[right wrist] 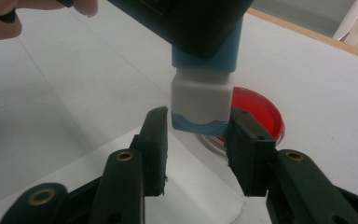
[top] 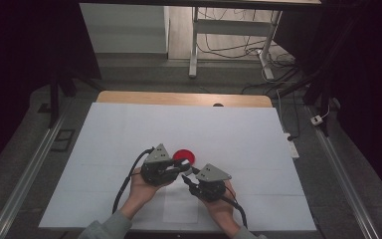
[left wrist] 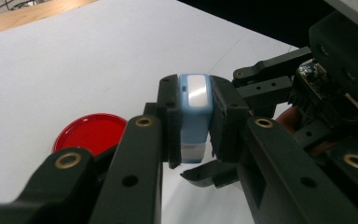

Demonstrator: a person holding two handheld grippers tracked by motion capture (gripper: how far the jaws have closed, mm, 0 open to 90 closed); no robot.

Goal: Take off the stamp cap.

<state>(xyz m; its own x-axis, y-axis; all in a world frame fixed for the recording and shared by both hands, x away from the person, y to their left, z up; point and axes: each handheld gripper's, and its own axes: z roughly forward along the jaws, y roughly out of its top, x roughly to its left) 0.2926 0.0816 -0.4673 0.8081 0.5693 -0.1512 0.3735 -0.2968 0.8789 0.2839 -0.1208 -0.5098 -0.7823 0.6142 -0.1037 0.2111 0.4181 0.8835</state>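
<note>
Uncapping: small blue-and-white container [left wrist: 195, 116], held just in front of red dish [top: 183, 156].
Left gripper [top: 179, 166]: jaws clamped tight on container's blue body.
Right gripper [right wrist: 196, 140]: jaws bracket white cap [right wrist: 199, 100], narrow gaps either side, no contact yet.
Next move: likely right jaws pinch cap squarely, then pull away from dish-side hand.

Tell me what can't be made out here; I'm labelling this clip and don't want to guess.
- Blue-and-white block: its sides are covered by the left gripper jaws in the left gripper view; its top is hidden by that gripper's body in the right gripper view.
- Red dish: partly behind the block and the right gripper.
- High view: the block is too small to see, and whether the right jaws touch it.
</note>
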